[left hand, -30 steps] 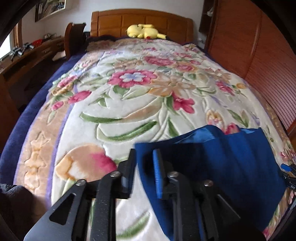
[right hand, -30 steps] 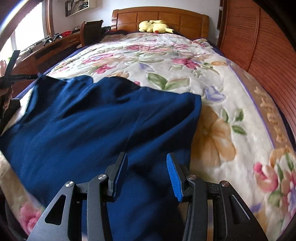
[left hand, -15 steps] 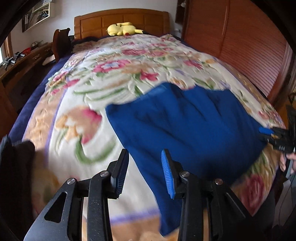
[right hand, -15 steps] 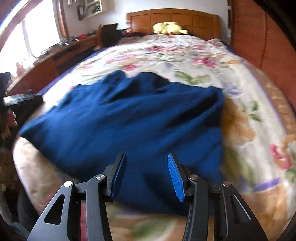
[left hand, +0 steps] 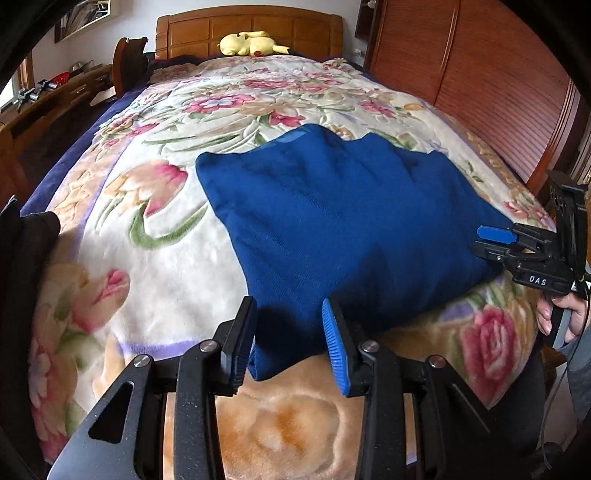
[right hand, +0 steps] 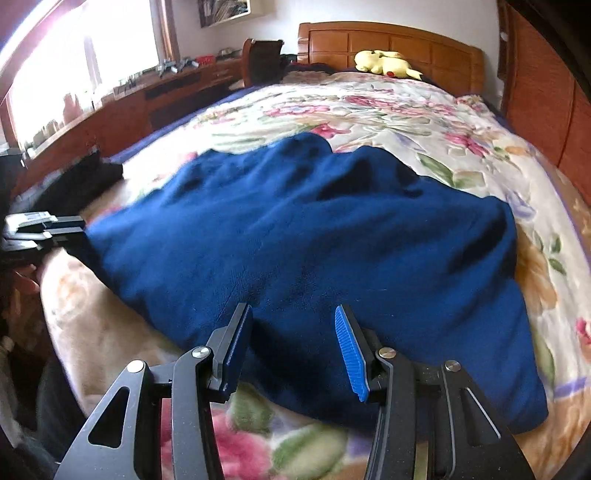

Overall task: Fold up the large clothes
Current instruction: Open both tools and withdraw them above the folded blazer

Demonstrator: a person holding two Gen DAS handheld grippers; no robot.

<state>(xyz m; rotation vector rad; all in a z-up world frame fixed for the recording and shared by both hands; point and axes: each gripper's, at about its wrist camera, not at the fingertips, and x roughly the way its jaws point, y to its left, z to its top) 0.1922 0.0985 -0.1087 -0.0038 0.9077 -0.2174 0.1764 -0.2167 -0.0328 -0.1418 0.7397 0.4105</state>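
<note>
A large dark blue garment (left hand: 343, 221) lies folded and flat on the floral blanket (left hand: 155, 206) near the foot of the bed. It also fills the right wrist view (right hand: 314, 251). My left gripper (left hand: 288, 332) is open and empty, hovering over the garment's near left corner. My right gripper (right hand: 291, 343) is open and empty above the garment's near edge. The right gripper also shows at the right edge of the left wrist view (left hand: 517, 243), beside the garment's right side. The left gripper shows at the left edge of the right wrist view (right hand: 44, 229).
A yellow plush toy (left hand: 251, 43) lies by the wooden headboard (left hand: 243, 29). A wooden wardrobe (left hand: 480, 81) runs along the right side of the bed. A desk with small items (right hand: 147, 92) and a chair (right hand: 262, 59) stand on the left. Dark clothing (left hand: 26, 236) lies at the bed's left edge.
Both grippers have pulled back toward the foot of the bed and away from the garment. The left gripper, shut on the cloth a second ago, is now open. The garment lies still.
</note>
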